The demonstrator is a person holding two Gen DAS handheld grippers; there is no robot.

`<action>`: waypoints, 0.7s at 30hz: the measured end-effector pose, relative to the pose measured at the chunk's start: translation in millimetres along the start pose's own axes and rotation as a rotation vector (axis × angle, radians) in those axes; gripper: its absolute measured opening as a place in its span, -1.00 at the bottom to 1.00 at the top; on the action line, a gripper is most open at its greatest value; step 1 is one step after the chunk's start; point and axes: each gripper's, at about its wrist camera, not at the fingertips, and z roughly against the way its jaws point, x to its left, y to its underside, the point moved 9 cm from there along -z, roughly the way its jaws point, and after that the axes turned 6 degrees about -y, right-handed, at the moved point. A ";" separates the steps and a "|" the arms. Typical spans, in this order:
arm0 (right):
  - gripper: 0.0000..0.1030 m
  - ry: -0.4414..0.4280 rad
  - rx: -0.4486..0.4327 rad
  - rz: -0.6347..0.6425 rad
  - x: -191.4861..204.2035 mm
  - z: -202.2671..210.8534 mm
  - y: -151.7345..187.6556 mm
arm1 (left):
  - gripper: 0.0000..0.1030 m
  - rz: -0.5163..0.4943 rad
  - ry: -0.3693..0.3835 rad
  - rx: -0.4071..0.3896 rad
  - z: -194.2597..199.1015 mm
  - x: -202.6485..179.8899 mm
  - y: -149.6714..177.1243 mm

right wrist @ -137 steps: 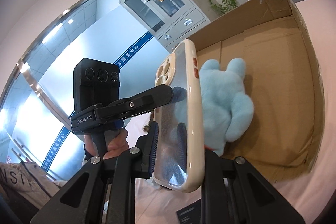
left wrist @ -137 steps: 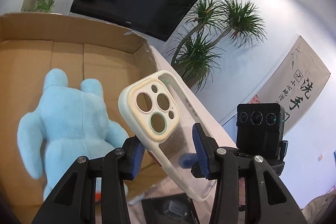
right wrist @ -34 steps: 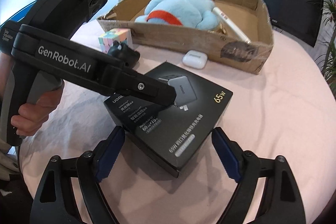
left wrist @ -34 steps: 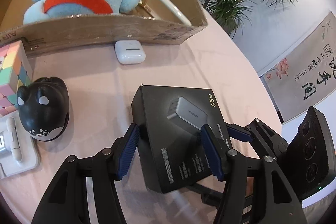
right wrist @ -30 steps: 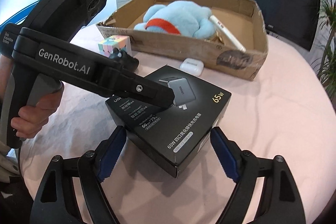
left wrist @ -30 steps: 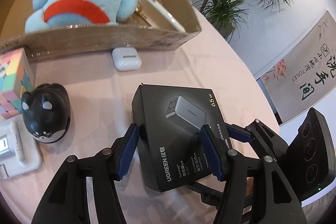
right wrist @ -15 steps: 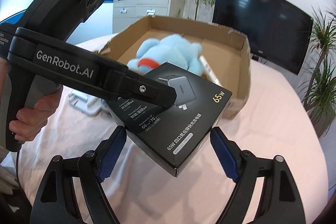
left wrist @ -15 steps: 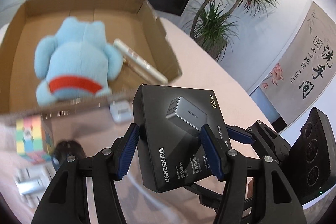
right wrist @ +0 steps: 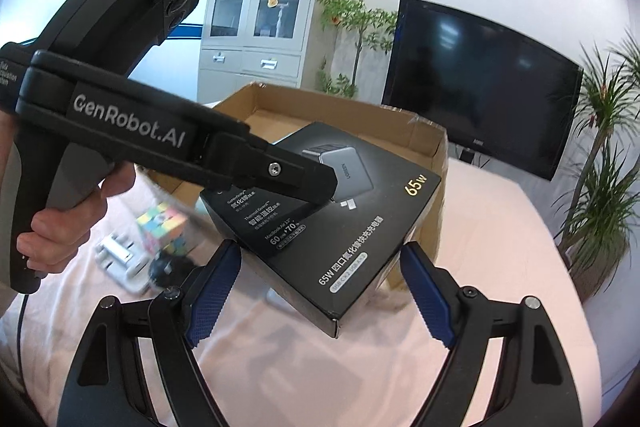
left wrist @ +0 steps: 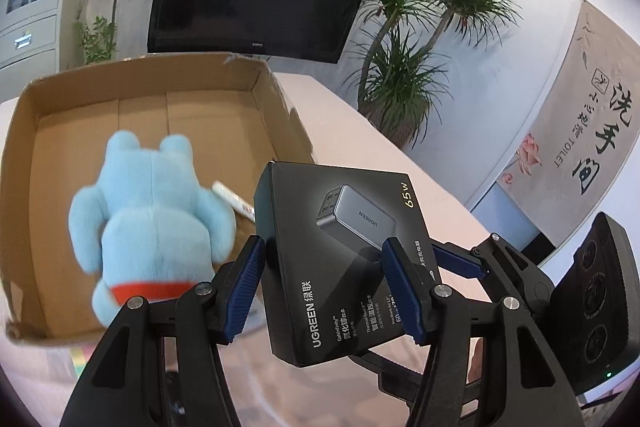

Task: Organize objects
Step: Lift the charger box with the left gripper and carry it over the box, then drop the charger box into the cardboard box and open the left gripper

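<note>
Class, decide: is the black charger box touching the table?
Apart. Right wrist view: black charger box hangs lifted above the table, its lower corner clear.

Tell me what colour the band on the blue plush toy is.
Red; the band on the plush toy shows best in the left wrist view.

L gripper [left wrist: 324, 291] clamped, R gripper [right wrist: 320, 291] clamped.
</note>
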 end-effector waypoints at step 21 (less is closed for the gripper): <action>0.56 0.032 -0.042 -0.027 -67.3 -60.3 -37.3 | 0.14 -0.022 -0.013 -0.026 -77.5 28.6 -111.7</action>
